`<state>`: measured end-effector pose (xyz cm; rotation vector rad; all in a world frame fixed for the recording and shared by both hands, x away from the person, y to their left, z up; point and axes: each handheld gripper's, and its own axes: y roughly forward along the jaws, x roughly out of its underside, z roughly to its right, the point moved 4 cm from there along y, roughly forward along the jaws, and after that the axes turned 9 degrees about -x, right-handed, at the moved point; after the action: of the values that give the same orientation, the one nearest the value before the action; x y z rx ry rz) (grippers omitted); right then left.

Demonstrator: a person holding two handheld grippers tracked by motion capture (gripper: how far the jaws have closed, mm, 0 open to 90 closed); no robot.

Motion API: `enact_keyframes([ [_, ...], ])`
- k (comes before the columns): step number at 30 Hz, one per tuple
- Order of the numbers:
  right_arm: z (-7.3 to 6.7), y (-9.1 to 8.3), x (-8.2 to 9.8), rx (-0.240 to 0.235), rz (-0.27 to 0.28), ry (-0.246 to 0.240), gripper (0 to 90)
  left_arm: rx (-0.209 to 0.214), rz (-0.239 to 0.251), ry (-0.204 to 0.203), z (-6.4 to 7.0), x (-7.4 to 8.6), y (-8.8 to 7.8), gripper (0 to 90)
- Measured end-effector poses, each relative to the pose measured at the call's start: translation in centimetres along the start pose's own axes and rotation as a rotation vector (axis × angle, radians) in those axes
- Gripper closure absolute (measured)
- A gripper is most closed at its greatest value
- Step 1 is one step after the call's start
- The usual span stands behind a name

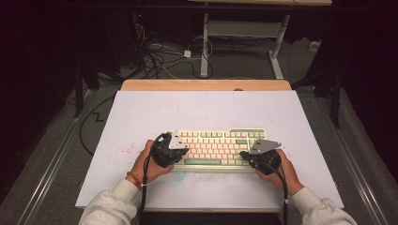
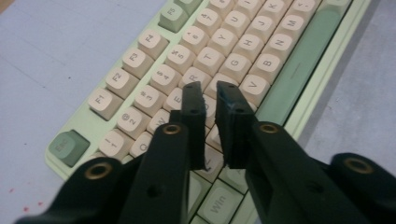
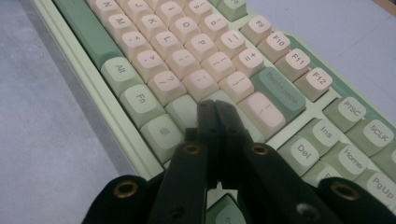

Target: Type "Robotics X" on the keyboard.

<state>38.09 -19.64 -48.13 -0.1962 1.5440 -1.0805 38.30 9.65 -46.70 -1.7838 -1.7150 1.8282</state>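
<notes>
A pale green keyboard with cream and green keycaps lies on the near half of a white board that covers the table, roughly centred between left and right. The person's two hands come in from the near edge, one at each end of it.

The left gripper hovers over the left part of the keyboard, its tips above the letter keys around E and the row below. Its jaws stand slightly apart, a narrow gap between them, and nothing sits in that gap; they grip nothing. From above, the left gripper overlaps the keyboard's left end.

The right gripper is over the right part of the keyboard, near the Enter and Backspace keys. Its jaws are pressed together with no gap and hold nothing. Whether the tips actually touch a key I cannot tell. From above it sits at the keyboard's near right corner.
</notes>
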Motion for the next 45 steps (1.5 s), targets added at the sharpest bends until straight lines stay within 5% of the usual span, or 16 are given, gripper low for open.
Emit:
enact_keyframes([
  [12, -0.2, -1.5, -1.1, 0.012, 0.085, -0.006, 82.7, -0.081, 0.083, -0.016, -0.3, 0.0, -0.8, 48.9],
  [23, 0.4, -2.1, -1.5, 0.074, 0.151, 0.017, 42.6, -0.115, 0.115, -0.014, 0.1, -0.1, -0.9, 22.1],
  [31, 0.4, -2.0, -1.7, 0.102, 0.188, 0.039, 21.3, -0.136, 0.145, 0.001, 0.3, -0.1, -1.1, 17.6],
  [45, 0.2, -1.9, -2.4, 0.126, 0.202, 0.020, 21.5, -0.150, 0.161, 0.010, 0.1, 0.1, -1.5, 17.7],
])
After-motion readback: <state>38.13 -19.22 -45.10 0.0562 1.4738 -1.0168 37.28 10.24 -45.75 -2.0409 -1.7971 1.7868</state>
